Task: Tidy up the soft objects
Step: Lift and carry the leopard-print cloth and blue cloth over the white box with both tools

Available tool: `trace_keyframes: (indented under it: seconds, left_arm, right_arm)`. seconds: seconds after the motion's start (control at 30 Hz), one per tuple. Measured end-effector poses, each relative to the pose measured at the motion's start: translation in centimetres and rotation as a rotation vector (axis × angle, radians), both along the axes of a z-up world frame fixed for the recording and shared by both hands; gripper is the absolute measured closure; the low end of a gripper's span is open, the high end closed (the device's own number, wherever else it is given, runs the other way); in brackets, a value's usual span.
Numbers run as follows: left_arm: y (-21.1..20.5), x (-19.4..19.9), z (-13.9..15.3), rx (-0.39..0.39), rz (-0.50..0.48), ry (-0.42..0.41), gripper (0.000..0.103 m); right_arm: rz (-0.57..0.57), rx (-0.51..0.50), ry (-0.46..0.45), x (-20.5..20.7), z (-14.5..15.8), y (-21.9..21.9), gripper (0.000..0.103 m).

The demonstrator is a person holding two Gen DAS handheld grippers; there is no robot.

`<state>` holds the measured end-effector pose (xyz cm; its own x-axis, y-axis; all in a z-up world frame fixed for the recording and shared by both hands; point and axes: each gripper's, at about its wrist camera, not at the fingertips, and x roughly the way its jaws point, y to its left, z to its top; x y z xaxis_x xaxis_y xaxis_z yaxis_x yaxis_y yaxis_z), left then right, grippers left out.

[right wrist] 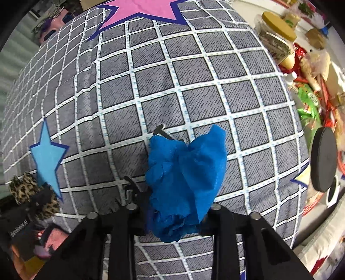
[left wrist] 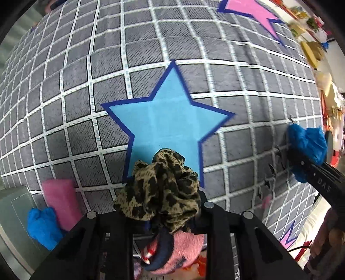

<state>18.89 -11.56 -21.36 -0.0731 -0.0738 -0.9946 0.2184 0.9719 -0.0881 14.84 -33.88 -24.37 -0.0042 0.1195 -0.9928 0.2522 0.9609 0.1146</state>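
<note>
Grey checked cloth (left wrist: 64, 90) is spread under both grippers. A leopard scrunchie (left wrist: 159, 189) is held between the closed jaws of the left gripper (left wrist: 159, 217), with the blue star (left wrist: 168, 120) directly ahead. A blue crumpled cloth (right wrist: 185, 172) is clamped by the right gripper (right wrist: 176, 213), farther from that star.

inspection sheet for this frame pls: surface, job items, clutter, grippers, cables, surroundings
Surface: grey mat with white grid lines, light blue star and pink star patches.
Job's things: leopard-print fabric scrunchie; crumpled blue fabric piece; pink foam block and second blue bundle at the mat edge.
Clutter: pink fuzzy item under the left gripper.
Grippers: left gripper shut on scrunchie; right gripper shut on blue fabric.
Cables: nothing seen.
Surroundings: yellow-lidded jar, packaged goods.
</note>
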Motion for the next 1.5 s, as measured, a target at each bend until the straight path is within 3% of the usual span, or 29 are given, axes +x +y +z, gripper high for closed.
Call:
trace_keyframes:
  seconds: [0.37,0.53,0.93,1.5]
  left_arm:
    - [-0.7,-2.6,5.9,-0.03,-0.082,-0.113,0.075]
    - [0.0,-4.4,8.0,-0.038,-0.085,-0.155,0.075]
    - [7.2,-9.1,13.1,-0.029,-0.049,-0.284,0.075]
    - [14.2,-14.0,17.0,-0.07,-0.022,-0.339,0.075]
  right_arm:
    - [-0.091,0.127,-0.04,-3.0,4.8,0.5,0.075]
    - [-0.085,0.138,-0.064,-4.4,6.9,2.5,0.075]
    - [0.047,0.193,-0.156,-4.6,12.4,10.3,0.075]
    - [0.106,0.188,-0.164,-10.0,16.5,18.6,0.075]
